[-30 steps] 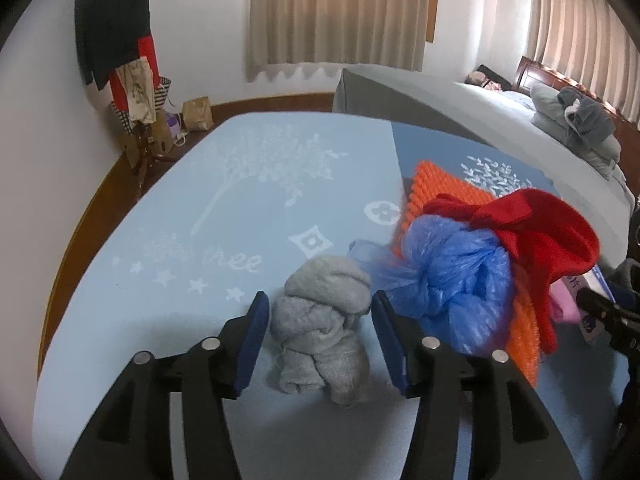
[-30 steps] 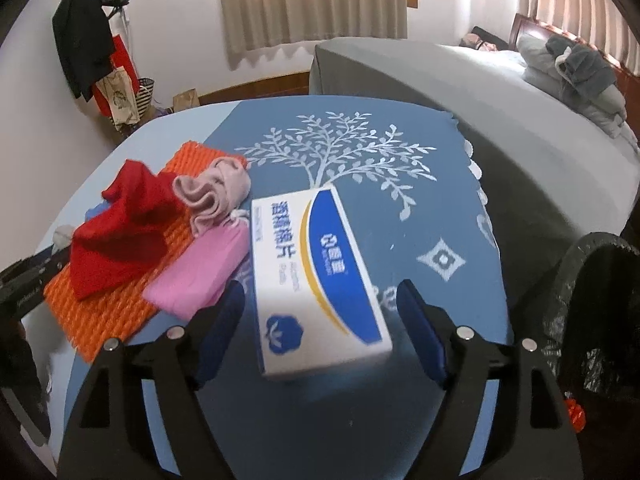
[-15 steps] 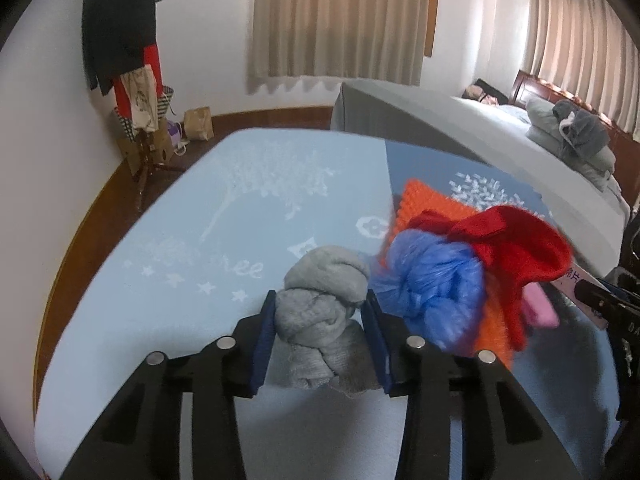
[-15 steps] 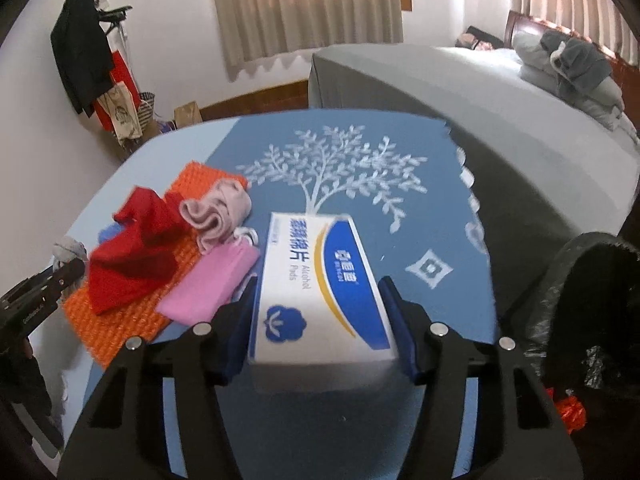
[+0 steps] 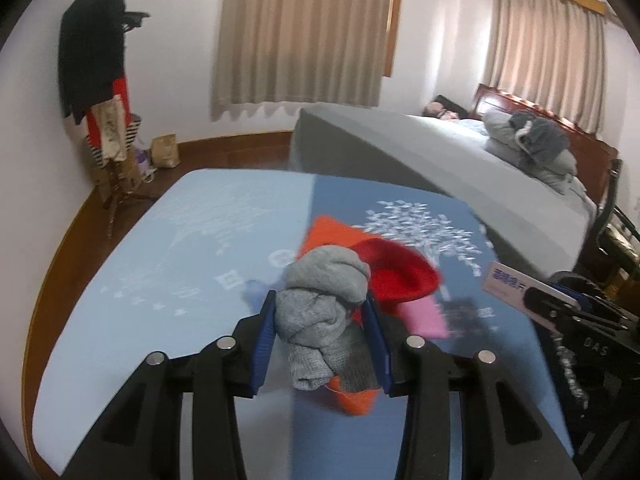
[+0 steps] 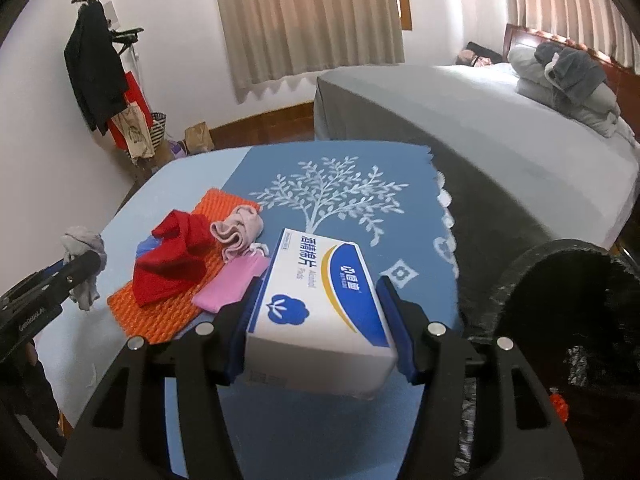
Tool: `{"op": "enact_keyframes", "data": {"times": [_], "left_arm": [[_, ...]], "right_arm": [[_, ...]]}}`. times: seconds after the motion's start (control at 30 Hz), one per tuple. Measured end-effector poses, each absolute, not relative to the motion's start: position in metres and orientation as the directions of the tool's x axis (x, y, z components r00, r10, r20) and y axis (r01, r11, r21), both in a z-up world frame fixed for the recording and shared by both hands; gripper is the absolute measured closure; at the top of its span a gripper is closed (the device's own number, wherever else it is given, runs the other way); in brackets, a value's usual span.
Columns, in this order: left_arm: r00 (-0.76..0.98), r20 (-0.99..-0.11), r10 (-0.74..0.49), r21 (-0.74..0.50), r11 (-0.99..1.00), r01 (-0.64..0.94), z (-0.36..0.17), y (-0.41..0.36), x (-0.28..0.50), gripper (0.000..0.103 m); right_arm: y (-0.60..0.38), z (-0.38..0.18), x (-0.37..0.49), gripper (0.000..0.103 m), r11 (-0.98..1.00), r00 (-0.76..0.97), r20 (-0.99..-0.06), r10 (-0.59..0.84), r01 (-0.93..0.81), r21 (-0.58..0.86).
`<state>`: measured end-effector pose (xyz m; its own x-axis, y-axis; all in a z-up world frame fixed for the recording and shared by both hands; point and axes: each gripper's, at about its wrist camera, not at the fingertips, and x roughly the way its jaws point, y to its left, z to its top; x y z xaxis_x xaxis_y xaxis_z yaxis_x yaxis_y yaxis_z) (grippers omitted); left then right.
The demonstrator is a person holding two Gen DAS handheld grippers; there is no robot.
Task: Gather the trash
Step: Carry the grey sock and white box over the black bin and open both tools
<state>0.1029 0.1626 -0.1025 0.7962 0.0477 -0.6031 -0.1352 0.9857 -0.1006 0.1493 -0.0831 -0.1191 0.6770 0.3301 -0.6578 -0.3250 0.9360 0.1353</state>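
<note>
Beige curtains [image 6: 308,20] are drawn over the window on the far wall, and a coat rack [image 6: 96,68] hung with dark clothes and bags is seen in the left corner. A bed [image 6: 480,120] covered in grey is seen on the right, with folded bedding [image 6: 568,76] piled by its wooden headboard [image 5: 536,116].

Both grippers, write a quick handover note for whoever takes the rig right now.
Left gripper: shut on the knotted grey cloth bundle, lifted off the blue tablecloth.
Right gripper: shut on the white-and-blue alcohol pad box, also lifted.
Black-lined trash bin: to the right of the table.
Done: both items picked up.
Left: drop both in the bin. The red cloth, beige cloth, pink pouch and orange mat remain on the table.
</note>
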Motion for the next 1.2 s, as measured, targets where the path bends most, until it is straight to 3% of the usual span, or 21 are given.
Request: {"op": "enact_keyframes", "data": {"times": [0.63, 1.2], "left_arm": [[0.837, -0.513, -0.192, -0.129, 0.981, 0.146, -0.06, 0.033, 0.124, 0.061], [0.74, -0.503, -0.446, -0.158, 0.89, 0.429, -0.066, -0.105, 0.137, 0.061]], "right_arm": [[-0.195, -0.066, 0.109, 0.047, 0.982, 0.814, -0.549, 0.19, -0.159, 0.104], [-0.31, -0.081, 0.072, 0.047, 0.993, 0.831, -0.555, -0.035, 0.091, 0.073]]}}
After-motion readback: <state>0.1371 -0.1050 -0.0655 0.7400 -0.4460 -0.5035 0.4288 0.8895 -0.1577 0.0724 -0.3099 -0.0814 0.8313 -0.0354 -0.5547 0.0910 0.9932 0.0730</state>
